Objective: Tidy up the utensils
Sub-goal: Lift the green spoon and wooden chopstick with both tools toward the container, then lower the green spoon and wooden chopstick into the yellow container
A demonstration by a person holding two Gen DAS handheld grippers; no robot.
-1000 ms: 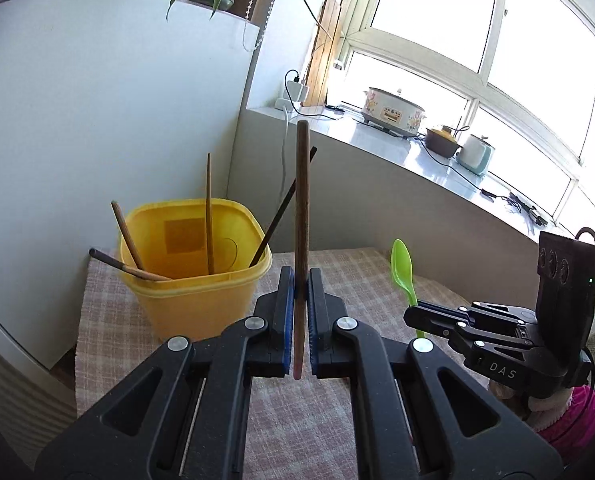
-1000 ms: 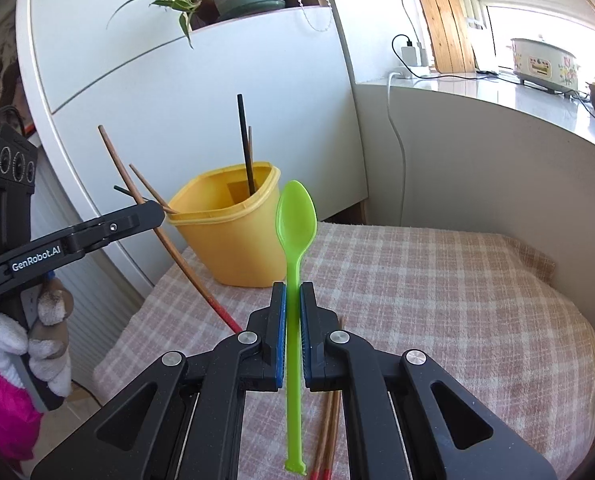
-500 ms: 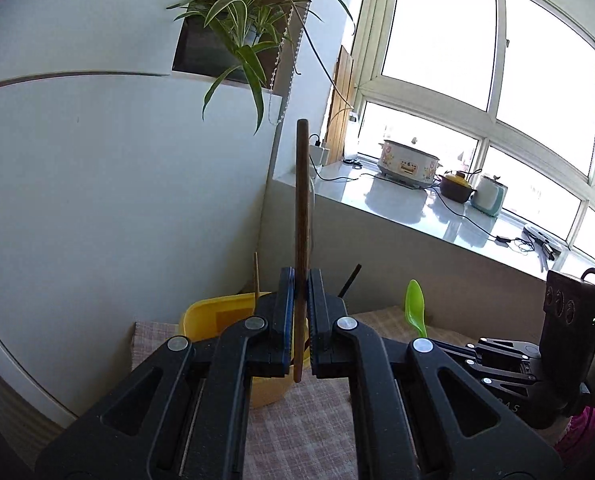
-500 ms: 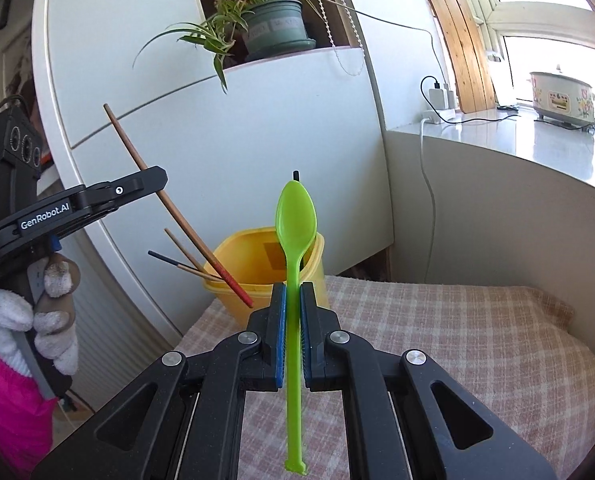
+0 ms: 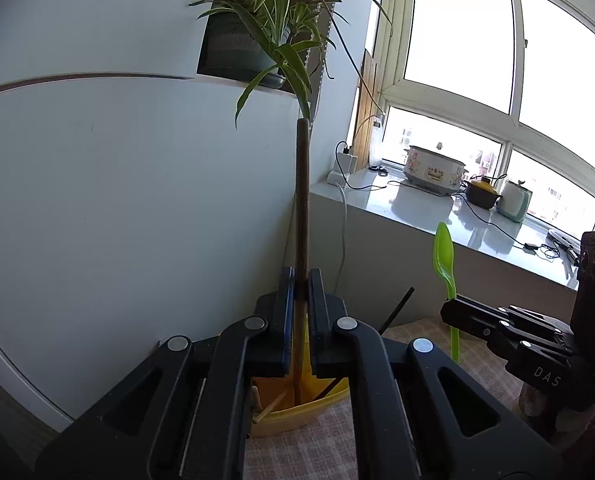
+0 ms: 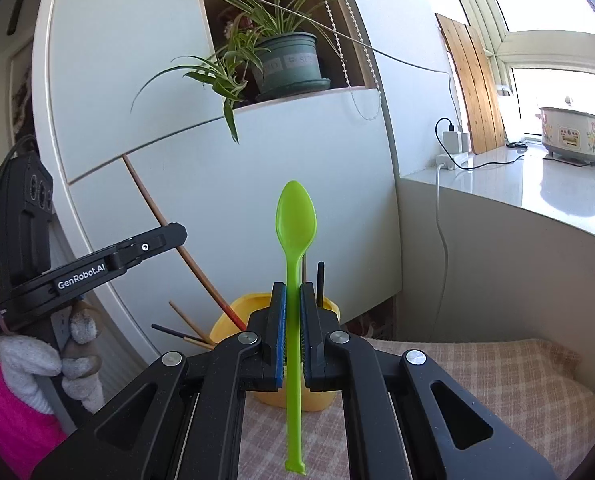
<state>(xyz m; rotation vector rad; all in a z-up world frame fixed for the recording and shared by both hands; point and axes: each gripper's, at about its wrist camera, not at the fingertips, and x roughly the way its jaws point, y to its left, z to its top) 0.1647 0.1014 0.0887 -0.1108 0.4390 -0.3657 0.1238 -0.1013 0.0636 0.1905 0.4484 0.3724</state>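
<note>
My left gripper (image 5: 300, 276) is shut on a brown wooden chopstick (image 5: 302, 200) that stands upright, its lower tip over the yellow tub (image 5: 297, 412) below the fingers. The right gripper (image 6: 292, 292) is shut on a green plastic spoon (image 6: 295, 224), bowl up, handle hanging down past the jaws. That yellow tub (image 6: 233, 320) sits just beyond the right fingers and holds several chopsticks, brown and black. From the right wrist view the left gripper (image 6: 177, 234) shows at the left with its chopstick (image 6: 165, 220) slanting down into the tub. The spoon (image 5: 444, 256) and right gripper (image 5: 451, 312) show at the right.
The tub stands on a checked cloth (image 6: 477, 368) over a table. A white cabinet (image 6: 257, 160) rises behind it, with a potted plant (image 6: 289, 62) on its ledge. A countertop (image 5: 437, 208) under the window carries a cooker (image 5: 433, 170) and small pots. A gloved hand (image 6: 37, 360) holds the left gripper.
Both grippers have risen and tipped up, still gripping the chopstick and spoon. The yellow tub has dropped low in both views and is now partly hidden behind the fingers.
</note>
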